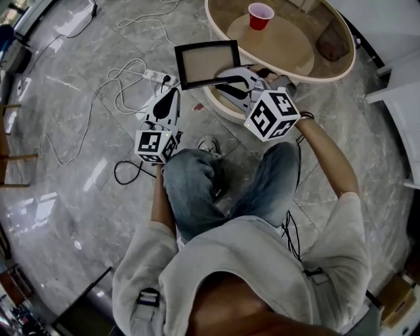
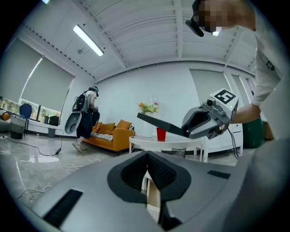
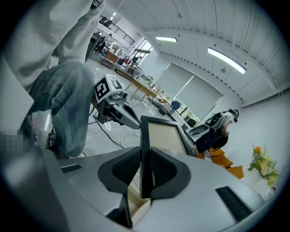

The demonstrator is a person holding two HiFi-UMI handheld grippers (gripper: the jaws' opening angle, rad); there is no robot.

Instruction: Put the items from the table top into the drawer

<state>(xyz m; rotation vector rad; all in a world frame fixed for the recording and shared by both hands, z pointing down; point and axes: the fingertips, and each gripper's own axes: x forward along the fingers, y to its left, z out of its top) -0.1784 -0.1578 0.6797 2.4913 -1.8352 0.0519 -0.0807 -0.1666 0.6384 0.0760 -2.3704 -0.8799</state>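
Observation:
A black-framed picture frame (image 1: pixel 209 62) with a tan panel hangs in the air beside the round table (image 1: pixel 344 63). My right gripper (image 1: pixel 226 77) is shut on its lower edge. In the right gripper view the frame (image 3: pixel 163 138) stands upright between the pads, clamped at the right gripper (image 3: pixel 145 170). A red cup (image 1: pixel 260 15) stands on the table. My left gripper (image 1: pixel 172 92) hangs lower left of the frame, over the floor, pads together with nothing held. In the left gripper view, the left gripper (image 2: pixel 147 170) points level toward the frame (image 2: pixel 158 123) and the cup (image 2: pixel 161 134).
The person's jeans-clad legs (image 1: pixel 197 190) are right below both grippers. White cables and a power strip (image 1: pixel 157 75) lie on the marble floor at left. Far off are an orange sofa (image 2: pixel 111 133), a person with a backpack (image 2: pixel 86 115), and flowers (image 2: pixel 148 108).

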